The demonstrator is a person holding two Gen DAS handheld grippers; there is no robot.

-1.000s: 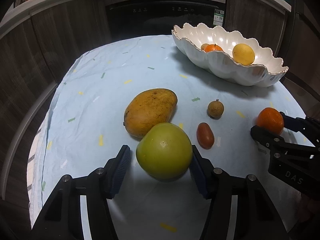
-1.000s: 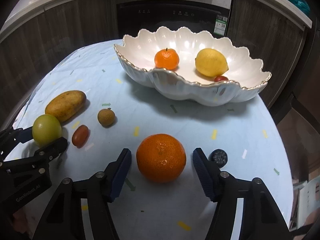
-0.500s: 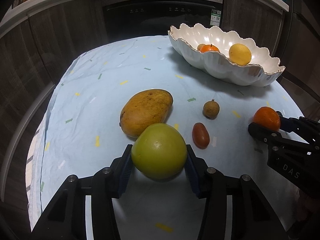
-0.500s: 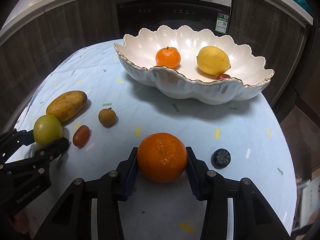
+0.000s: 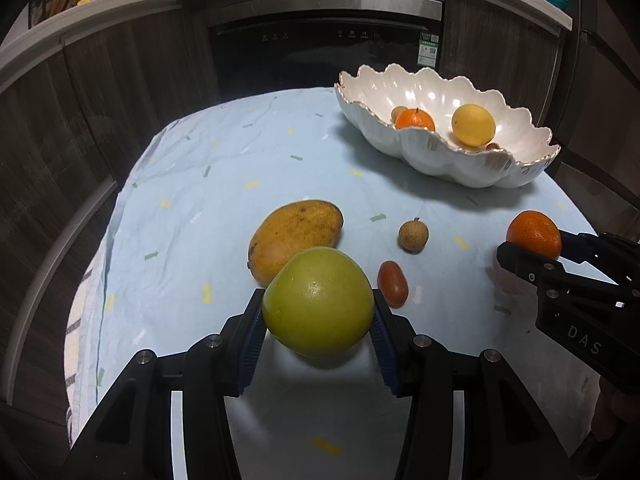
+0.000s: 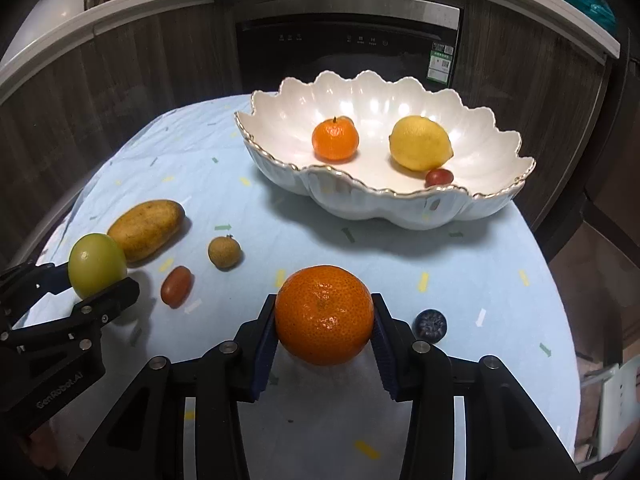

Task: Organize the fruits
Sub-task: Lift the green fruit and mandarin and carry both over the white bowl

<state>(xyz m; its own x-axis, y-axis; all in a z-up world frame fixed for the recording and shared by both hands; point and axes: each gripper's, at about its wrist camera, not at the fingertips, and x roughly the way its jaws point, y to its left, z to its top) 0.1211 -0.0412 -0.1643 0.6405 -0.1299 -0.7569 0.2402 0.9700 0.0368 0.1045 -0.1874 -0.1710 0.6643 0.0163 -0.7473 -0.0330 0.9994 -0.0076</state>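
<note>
My left gripper (image 5: 318, 312) is shut on a green round fruit (image 5: 318, 302) and holds it just above the cloth; it also shows in the right wrist view (image 6: 96, 265). My right gripper (image 6: 324, 322) is shut on a large orange (image 6: 324, 314), lifted slightly; it also shows in the left wrist view (image 5: 534, 234). The white scalloped bowl (image 6: 400, 212) at the back holds a small orange (image 6: 335, 140), a lemon (image 6: 420, 143) and a small red fruit (image 6: 439, 177). On the cloth lie a mango (image 5: 294, 236), a longan (image 5: 413, 235), a red oval fruit (image 5: 393, 283) and a blueberry (image 6: 429, 323).
The round table has a light blue cloth (image 5: 240, 168). Dark cabinets and an oven (image 5: 328, 36) stand close behind it. The table edge drops off at the left and right.
Both grippers closed on their fruits, the left on the green fruit and the right on the large orange, and both have risen a little off the cloth.
</note>
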